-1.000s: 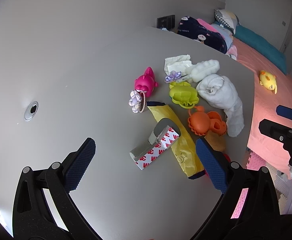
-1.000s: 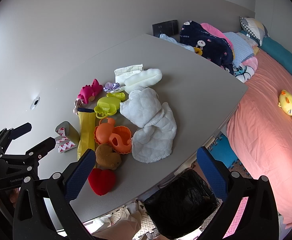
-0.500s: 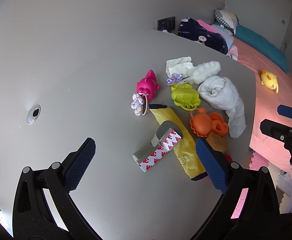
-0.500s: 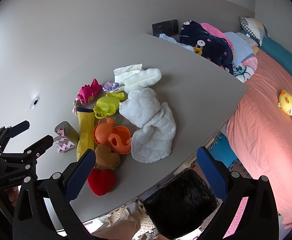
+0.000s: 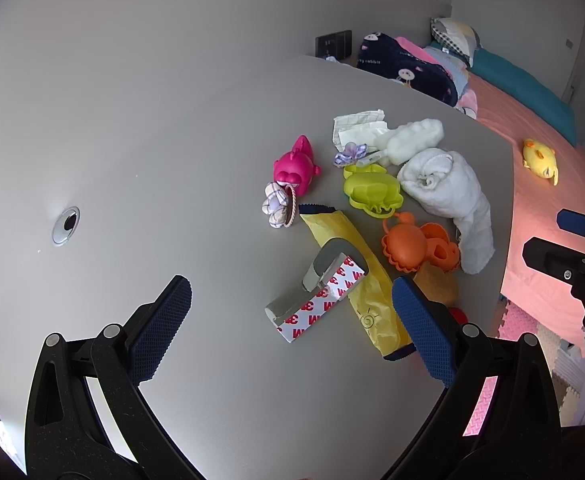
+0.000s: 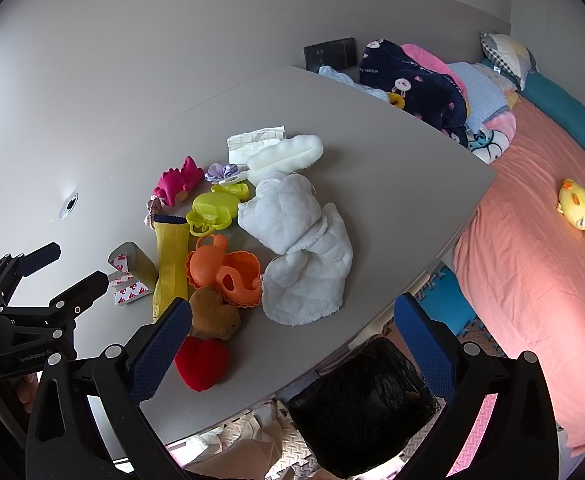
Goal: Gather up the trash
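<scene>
- My left gripper (image 5: 290, 332) hangs spread wide above the table (image 5: 172, 152), holding nothing.
- My right gripper (image 6: 292, 344) is spread too, empty.
- Between my left fingers lies the tape backing strip (image 5: 318, 294), printed with red "3M", leaning on the yellow wrapper (image 5: 356, 276).
- The black-lined bin (image 6: 366, 404) sits below the table edge.
- "GenRobot.AI" is printed on the left gripper's body.

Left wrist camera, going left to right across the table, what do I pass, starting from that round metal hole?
Metal grommet hole → pink toy → curled adhesive tape strip with red print → lime green mold → orange crab mold → rolled white towel.
</scene>
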A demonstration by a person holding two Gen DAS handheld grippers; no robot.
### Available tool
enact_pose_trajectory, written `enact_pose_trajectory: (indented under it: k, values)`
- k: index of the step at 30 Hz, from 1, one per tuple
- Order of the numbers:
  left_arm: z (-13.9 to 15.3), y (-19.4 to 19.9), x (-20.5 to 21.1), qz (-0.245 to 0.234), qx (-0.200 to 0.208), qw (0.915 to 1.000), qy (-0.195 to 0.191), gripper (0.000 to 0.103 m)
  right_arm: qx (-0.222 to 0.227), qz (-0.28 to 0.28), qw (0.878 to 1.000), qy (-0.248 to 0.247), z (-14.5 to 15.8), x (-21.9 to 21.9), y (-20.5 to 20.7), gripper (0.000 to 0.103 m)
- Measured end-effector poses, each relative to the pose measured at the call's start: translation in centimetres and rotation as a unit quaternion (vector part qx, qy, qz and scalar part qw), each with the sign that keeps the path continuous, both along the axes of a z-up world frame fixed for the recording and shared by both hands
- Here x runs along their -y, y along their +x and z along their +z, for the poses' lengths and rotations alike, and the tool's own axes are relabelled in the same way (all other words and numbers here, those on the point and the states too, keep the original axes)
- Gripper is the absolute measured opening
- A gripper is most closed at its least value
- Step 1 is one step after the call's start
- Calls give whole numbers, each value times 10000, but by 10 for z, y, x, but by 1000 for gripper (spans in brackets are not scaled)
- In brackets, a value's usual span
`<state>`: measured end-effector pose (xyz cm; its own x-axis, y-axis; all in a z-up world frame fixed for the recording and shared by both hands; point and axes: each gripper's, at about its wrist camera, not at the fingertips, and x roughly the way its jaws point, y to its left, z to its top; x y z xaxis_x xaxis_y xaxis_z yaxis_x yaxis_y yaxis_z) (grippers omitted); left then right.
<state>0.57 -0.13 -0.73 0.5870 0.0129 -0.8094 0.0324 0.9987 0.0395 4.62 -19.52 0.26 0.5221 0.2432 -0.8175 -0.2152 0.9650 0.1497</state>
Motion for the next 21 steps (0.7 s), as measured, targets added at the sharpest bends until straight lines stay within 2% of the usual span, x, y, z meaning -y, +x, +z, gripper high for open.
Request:
enact_pose_trajectory:
  k: [21]
  values:
    - [-2, 3, 3, -37, -48, 10000, 12, 97, -13, 1, 10000, 0, -1, 1, 2, 101]
